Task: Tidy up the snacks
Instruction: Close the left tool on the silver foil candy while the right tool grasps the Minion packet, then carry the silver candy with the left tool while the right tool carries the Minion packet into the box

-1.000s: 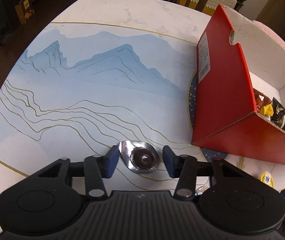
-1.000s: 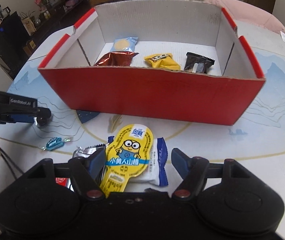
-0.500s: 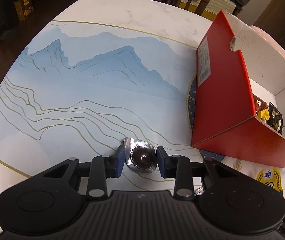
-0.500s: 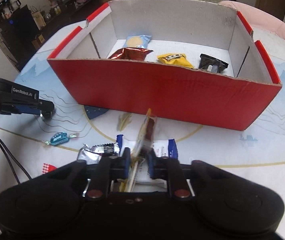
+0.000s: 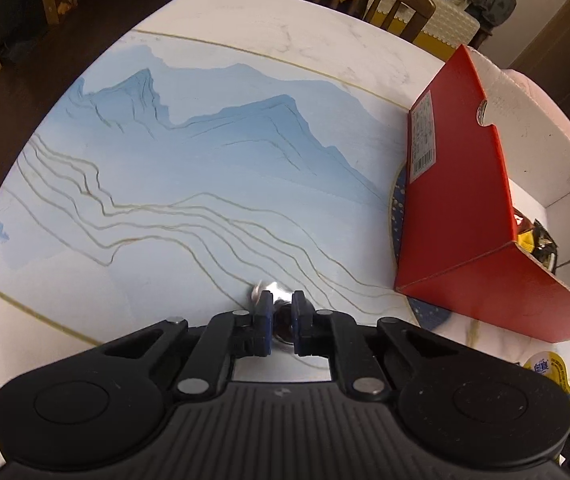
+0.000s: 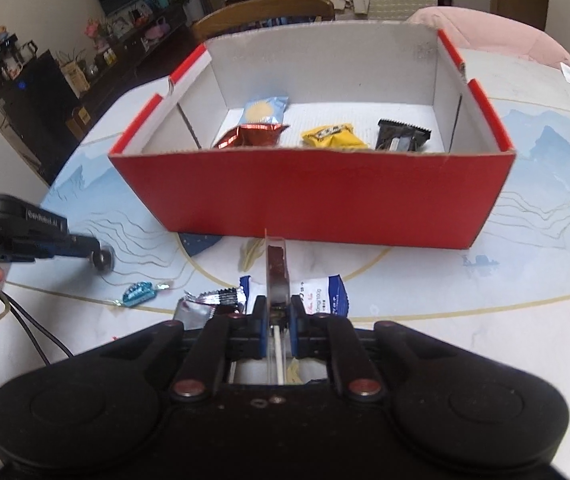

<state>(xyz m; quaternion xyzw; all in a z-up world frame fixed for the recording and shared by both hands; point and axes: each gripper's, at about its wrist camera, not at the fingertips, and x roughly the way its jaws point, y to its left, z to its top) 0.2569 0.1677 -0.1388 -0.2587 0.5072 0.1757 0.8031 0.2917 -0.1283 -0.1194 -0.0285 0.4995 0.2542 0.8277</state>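
Both grippers have just closed on snacks: the left gripper [image 5: 281,307] pinches a foil candy [image 5: 275,294] at lower centre, the right gripper [image 6: 278,312] clamps a lollipop [image 6: 276,268] edge-on. Lift each clear above the red box [image 6: 313,196] wall before releasing inside.

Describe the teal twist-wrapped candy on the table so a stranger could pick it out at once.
Start at the red box and come to the loose snacks on the table in front of it. The teal candy lies farthest left, apart from the silver packet and the white-and-blue packet; it alone has twisted ends.
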